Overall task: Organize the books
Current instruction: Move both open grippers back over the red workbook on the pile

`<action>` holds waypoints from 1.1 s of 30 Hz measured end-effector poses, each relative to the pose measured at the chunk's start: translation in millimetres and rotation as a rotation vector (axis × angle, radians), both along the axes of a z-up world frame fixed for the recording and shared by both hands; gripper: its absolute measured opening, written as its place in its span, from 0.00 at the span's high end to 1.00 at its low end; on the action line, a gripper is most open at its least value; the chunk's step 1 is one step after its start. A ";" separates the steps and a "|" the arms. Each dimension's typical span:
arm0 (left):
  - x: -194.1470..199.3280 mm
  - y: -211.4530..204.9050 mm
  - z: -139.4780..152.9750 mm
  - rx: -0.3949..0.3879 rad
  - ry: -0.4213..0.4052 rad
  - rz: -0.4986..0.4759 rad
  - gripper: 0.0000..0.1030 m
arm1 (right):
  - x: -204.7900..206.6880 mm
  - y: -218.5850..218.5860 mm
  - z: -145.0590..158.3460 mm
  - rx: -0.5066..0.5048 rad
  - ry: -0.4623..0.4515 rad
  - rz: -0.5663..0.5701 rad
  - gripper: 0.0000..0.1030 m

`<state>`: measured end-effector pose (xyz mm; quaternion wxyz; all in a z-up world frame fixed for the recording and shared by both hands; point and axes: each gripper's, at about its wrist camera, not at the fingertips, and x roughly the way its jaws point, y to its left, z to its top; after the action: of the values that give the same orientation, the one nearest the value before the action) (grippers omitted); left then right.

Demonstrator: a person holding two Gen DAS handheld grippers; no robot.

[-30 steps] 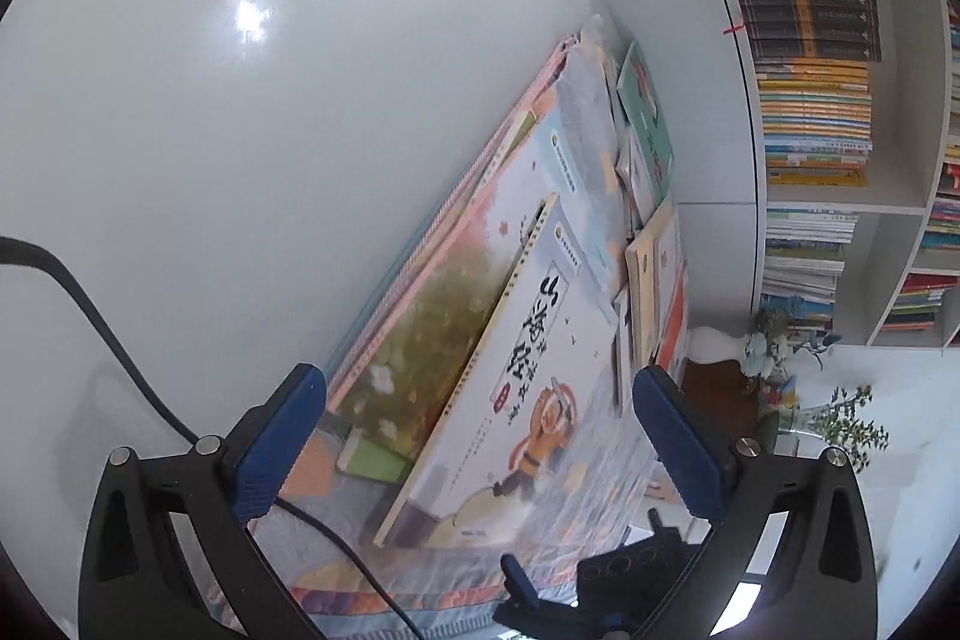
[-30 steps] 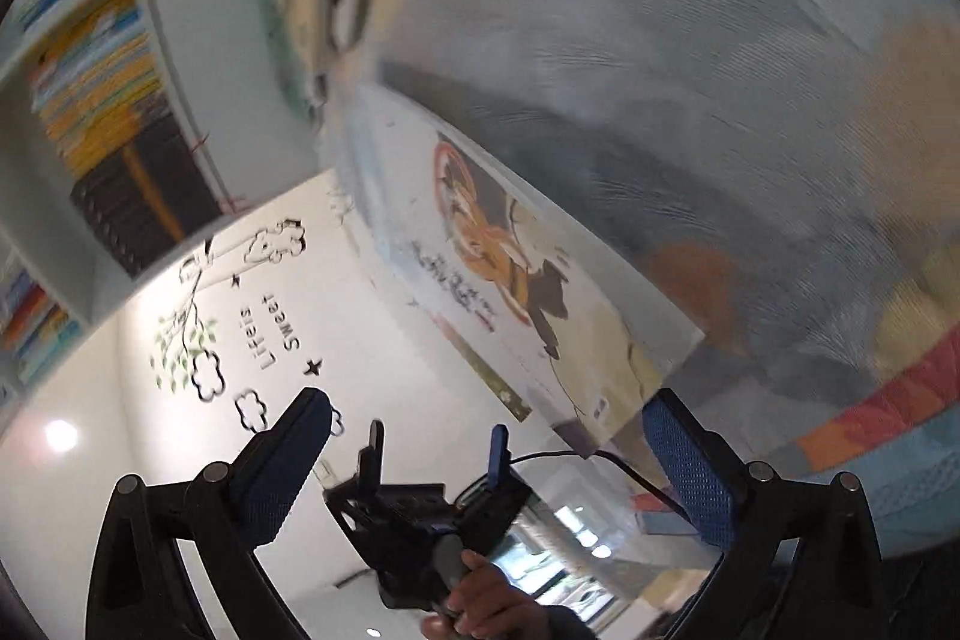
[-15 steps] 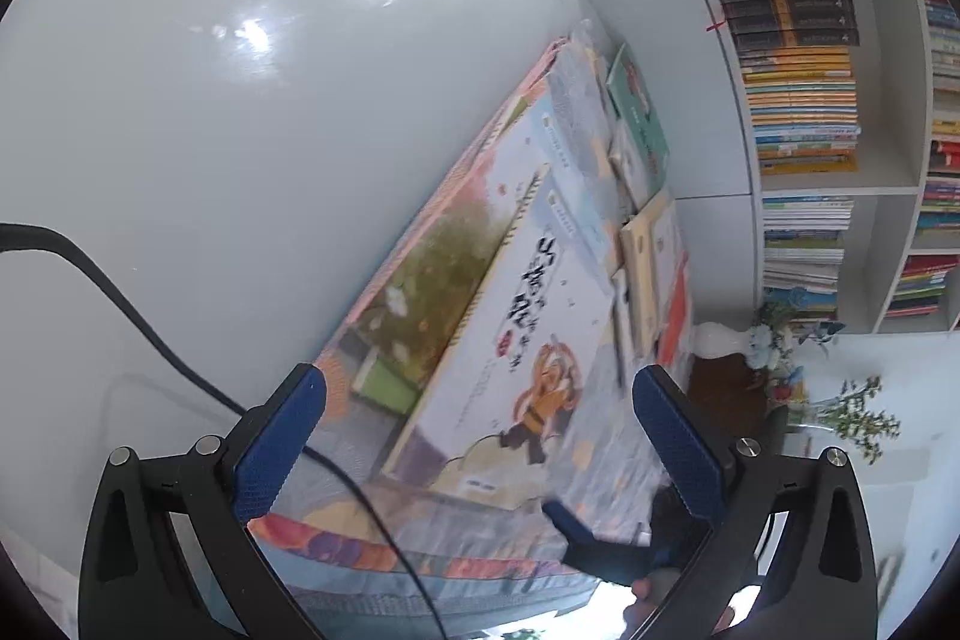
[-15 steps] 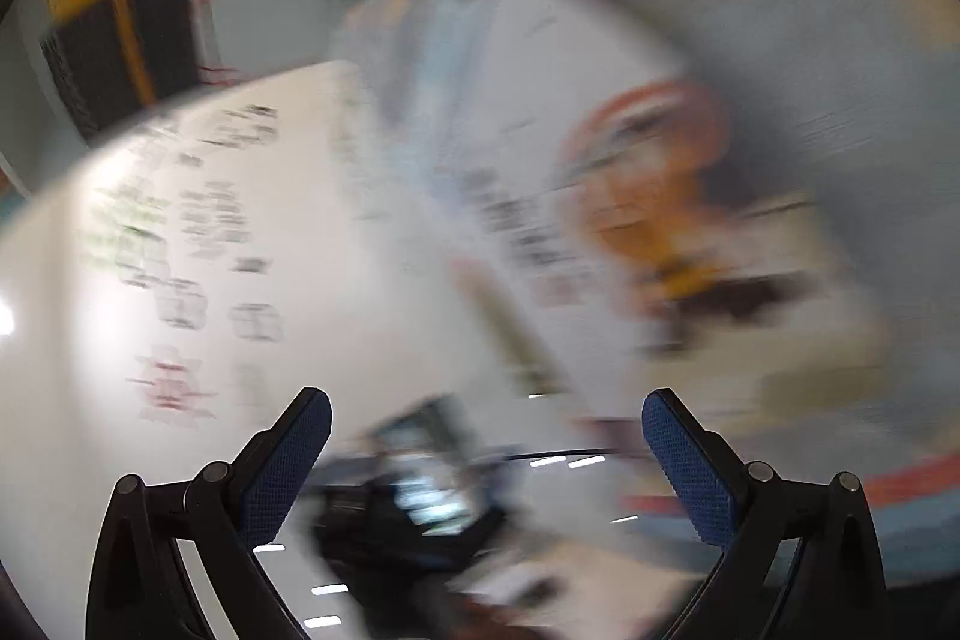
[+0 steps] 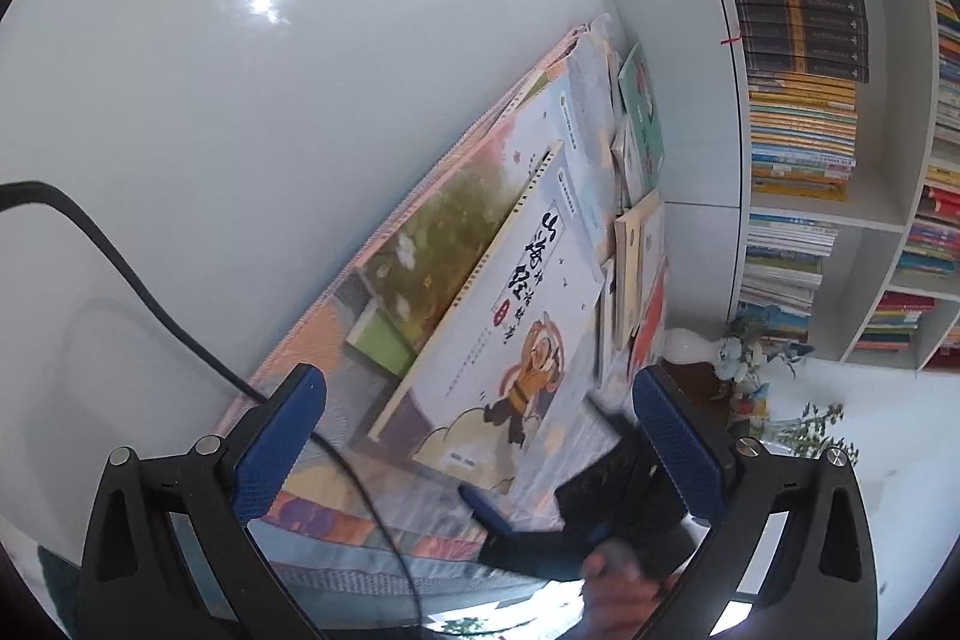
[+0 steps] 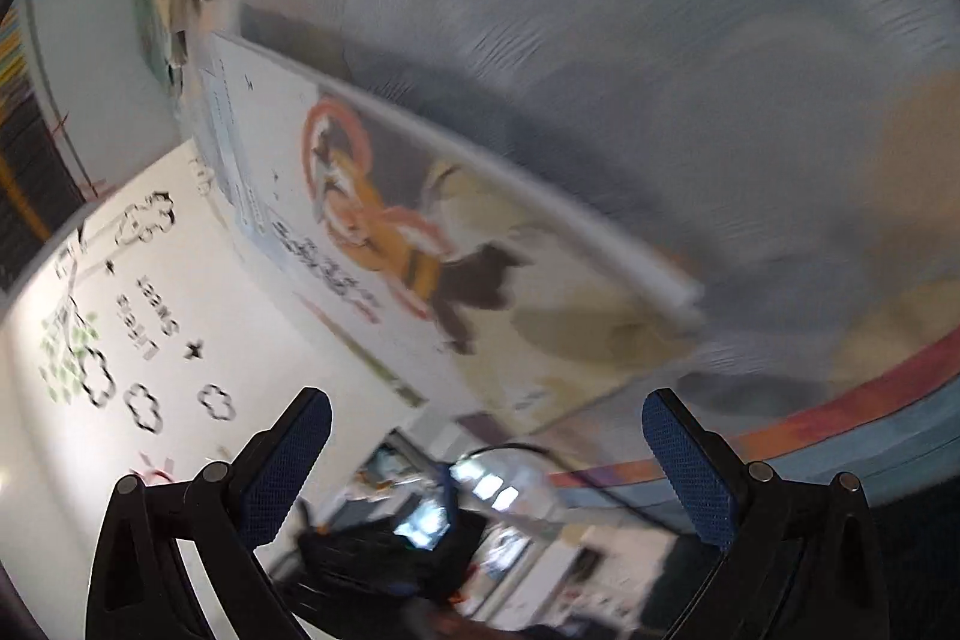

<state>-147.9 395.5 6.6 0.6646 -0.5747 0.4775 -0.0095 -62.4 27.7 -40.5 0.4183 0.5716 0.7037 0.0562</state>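
A large picture book (image 5: 510, 334) with a cartoon monkey figure on its cover lies on a patterned cloth, overlapping a book with a green landscape cover (image 5: 444, 226). More books (image 5: 636, 172) are scattered beyond it. My left gripper (image 5: 474, 430) stands open just short of the monkey book's near edge, nothing between its fingers. The right gripper (image 6: 483, 448) is open too, and the same monkey book (image 6: 384, 226) shows blurred ahead of it. In the left wrist view the other gripper (image 5: 606, 508) appears at the book's near right corner, held by a hand.
A white bookcase (image 5: 804, 148) packed with stacked books stands at the right. A white vase with flowers (image 5: 720, 352) sits below it. A black cable (image 5: 150, 304) crosses the cloth. The right wrist view shows a white wall with decals (image 6: 138, 340).
The right gripper has swung across the monkey book with heavy blur and now sits nearer its corner. The left view has shifted slightly; both stay open.
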 end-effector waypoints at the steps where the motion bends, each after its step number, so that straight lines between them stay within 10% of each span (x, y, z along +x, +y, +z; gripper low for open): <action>1: -2.6 2.3 -0.4 -0.010 -0.003 0.005 0.01 | 3.8 5.8 0.2 0.011 0.009 -0.009 0.00; 10: -42.2 29.7 -16.0 -0.079 -0.024 0.204 0.01 | 23.2 42.8 7.0 -0.001 -0.075 0.113 0.00; 15: -24.8 8.0 -1.4 -0.131 -0.028 0.138 0.01 | 20.7 -1.8 14.7 0.073 -0.192 0.155 0.00; 22: 28.9 -108.8 105.8 0.243 -0.153 -0.087 0.01 | 4.0 -162.6 37.4 0.024 -0.350 -0.060 0.00; 33: 79.1 -299.0 112.6 0.423 -0.054 -0.281 0.01 | 27.8 -382.4 66.9 -0.089 -0.510 -0.164 0.00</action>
<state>-68.8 96.5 119.2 0.7748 -0.3502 0.5261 -0.0172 -34.6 -354.7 26.4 0.6100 0.5751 0.5286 0.1334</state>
